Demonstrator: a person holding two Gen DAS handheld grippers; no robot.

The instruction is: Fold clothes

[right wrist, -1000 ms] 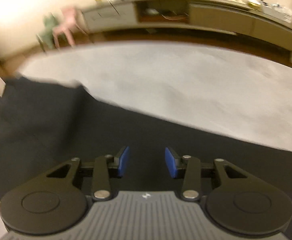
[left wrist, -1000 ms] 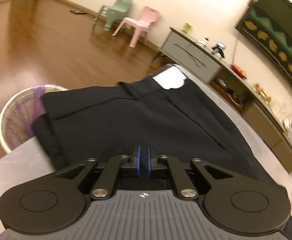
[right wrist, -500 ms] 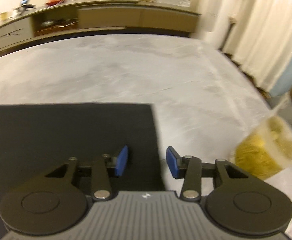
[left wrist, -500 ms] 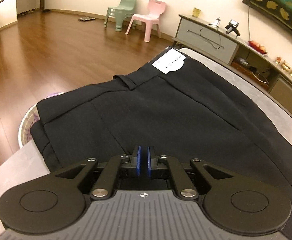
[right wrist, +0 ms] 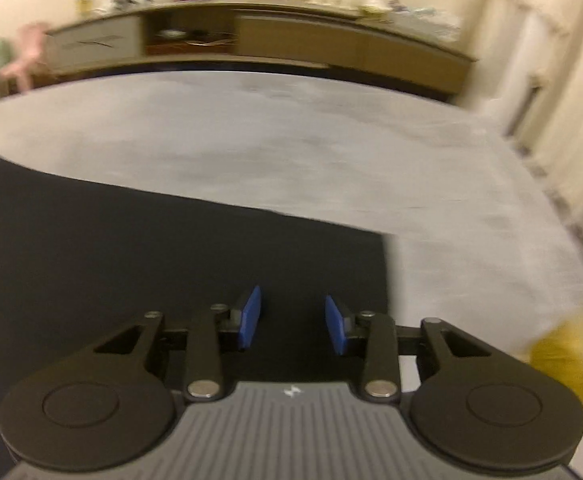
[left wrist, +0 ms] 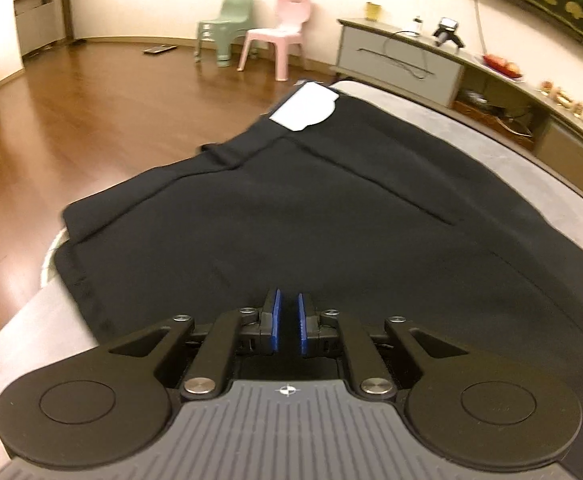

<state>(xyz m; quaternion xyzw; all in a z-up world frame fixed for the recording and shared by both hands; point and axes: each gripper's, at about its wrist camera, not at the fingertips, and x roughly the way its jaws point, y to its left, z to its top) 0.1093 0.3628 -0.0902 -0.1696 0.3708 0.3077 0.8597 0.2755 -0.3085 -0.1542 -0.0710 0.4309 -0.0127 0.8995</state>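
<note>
Grey table (right wrist: 291, 140): large, far edge blurred in right wrist view. Black trousers (left wrist: 311, 220): flat on table, waistband at its edge; leg hem (right wrist: 383, 264) near the right gripper. Left gripper (left wrist: 287, 324): jaws nearly together, narrow gap, over the fabric; whether cloth is pinched cannot be told. Right gripper (right wrist: 293, 322): jaws wide apart, holding nothing. White tag (left wrist: 305, 106): print unreadable. Yellow object (right wrist: 571, 356): blurred, cut off at frame edge.

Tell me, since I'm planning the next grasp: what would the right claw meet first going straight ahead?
Probably the black trousers: the open right claw points across them toward the grey table; height above the cloth is unclear.
</note>
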